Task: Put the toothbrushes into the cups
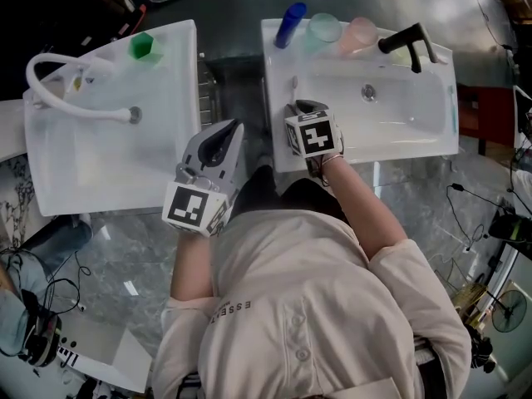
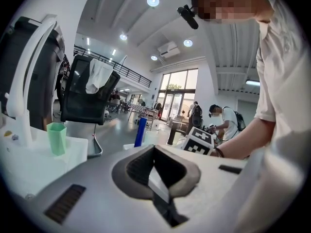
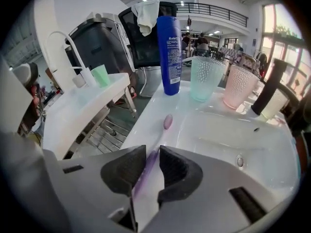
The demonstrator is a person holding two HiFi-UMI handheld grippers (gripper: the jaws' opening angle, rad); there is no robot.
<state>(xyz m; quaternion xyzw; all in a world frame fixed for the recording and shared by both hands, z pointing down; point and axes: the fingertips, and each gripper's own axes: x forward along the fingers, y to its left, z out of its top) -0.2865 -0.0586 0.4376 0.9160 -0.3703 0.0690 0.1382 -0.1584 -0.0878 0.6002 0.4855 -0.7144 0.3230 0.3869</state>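
Note:
A purple toothbrush lies flat on the left rim of the right sink, its head pointing toward the back. My right gripper points steeply down over it, and the handle runs through the narrow gap between the jaws; I see no squeeze on it. In the head view the right gripper covers most of the toothbrush. A teal cup and a pink cup stand empty at the sink's back rim. My left gripper hovers between the two sinks, shut and empty.
A blue bottle stands left of the teal cup. A black tap rises at the back right, beside the pink cup. The left sink carries a green cup and a white tap.

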